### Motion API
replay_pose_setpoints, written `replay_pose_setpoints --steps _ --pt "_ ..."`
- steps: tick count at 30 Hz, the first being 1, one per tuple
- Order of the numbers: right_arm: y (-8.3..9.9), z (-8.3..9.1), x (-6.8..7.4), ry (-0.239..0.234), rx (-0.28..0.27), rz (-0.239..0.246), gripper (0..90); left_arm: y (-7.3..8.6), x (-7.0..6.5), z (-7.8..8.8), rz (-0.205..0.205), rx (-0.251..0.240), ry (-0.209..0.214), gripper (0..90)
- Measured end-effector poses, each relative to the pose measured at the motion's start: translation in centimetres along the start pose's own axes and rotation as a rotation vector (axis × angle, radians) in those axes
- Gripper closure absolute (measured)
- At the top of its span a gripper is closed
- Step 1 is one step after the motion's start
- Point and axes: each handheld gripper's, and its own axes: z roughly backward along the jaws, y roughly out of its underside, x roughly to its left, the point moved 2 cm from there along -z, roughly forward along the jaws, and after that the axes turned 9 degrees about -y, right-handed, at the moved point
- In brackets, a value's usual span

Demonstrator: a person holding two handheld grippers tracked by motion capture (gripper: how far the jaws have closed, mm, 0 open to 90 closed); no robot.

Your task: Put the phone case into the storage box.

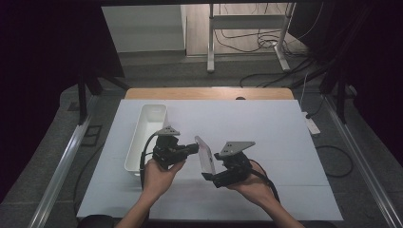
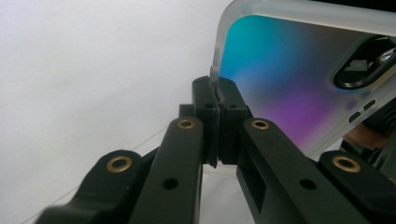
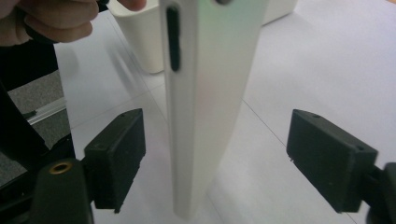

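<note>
— Any writing to read? What sat where, going from the left?

— No lettering was legible. A white bin [image 1: 145, 135] stood near the worktop's [image 1: 266, 128] left edge. Beside it, the left claw [image 2: 215, 95] was clamped on the edge of the phone case [image 1: 205, 156], held above the worktop's middle.

— And the case's colours?

— The left claw's view showed a blue-purple sheen and a camera cutout; from above it looked pale. The right claw [image 3: 215, 158] stood apart around it, untouching.

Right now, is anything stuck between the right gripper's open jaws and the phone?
No. In the right gripper view the phone stands edge-on between the right gripper, with bare gaps on both sides, so neither pad touches it. The left gripper pinches the phone's clear case edge. The white bin sits off to the side.
</note>
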Motion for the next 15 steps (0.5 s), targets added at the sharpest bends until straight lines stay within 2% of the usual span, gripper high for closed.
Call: replay_pose_setpoints --steps 6,15 --pt "0.3 0.6 -0.2 0.027 0.002 -0.007 14.6 -0.1 0.5 0.3 0.007 -0.004 -0.020 88.3" --pt "0.9 1.5 -0.7 0.034 0.012 -0.038 12.3 -0.2 1.3 0.6 0.016 -0.001 -0.046 88.3"
